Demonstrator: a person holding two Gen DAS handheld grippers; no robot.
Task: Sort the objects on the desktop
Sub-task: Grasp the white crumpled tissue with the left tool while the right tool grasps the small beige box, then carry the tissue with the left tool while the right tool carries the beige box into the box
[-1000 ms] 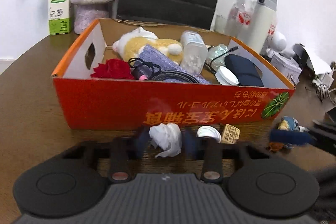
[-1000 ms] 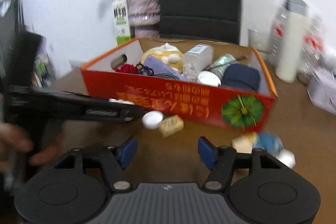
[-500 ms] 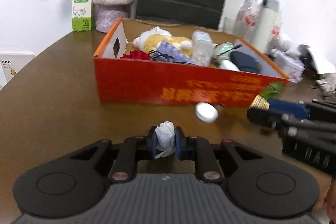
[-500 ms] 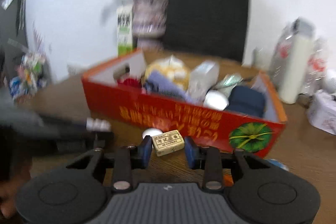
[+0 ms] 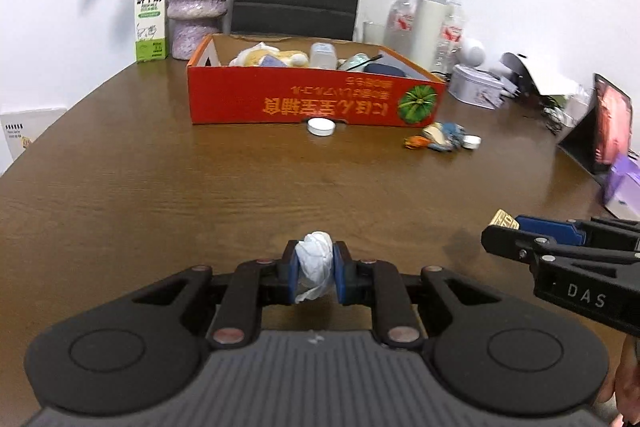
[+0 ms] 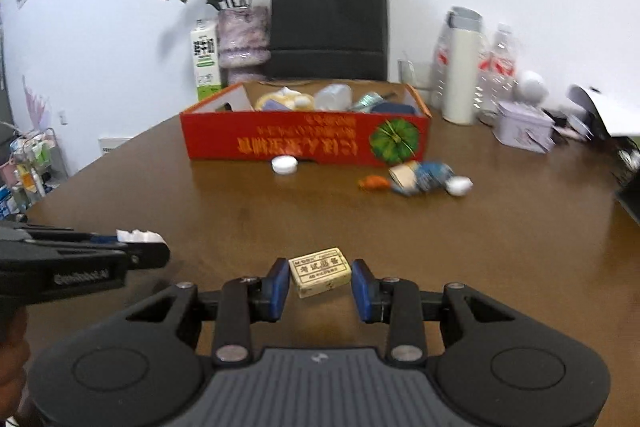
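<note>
Left gripper (image 5: 316, 273), bottom centre of the left wrist view, clenched on a crumpled white tissue wad (image 5: 315, 261) pinched between its blue pads, above the brown wooden table (image 5: 160, 187). Right gripper (image 6: 320, 285), bottom centre of the right wrist view, grasps a small tan rectangular eraser with printed label (image 6: 320, 271); its jaws have just been closing, eraser between them. Red cardboard box with orange lettering (image 5: 312, 101) sits upper centre of the frame, full of mixed items. Round white cap (image 5: 320, 126) lies just in front of the box's front wall. Small cluster of colourful oddments (image 5: 440, 141) near the box's right front corner. Green-and-white milk carton (image 5: 151, 13) and purple vase (image 5: 197, 3) at upper left.
</note>
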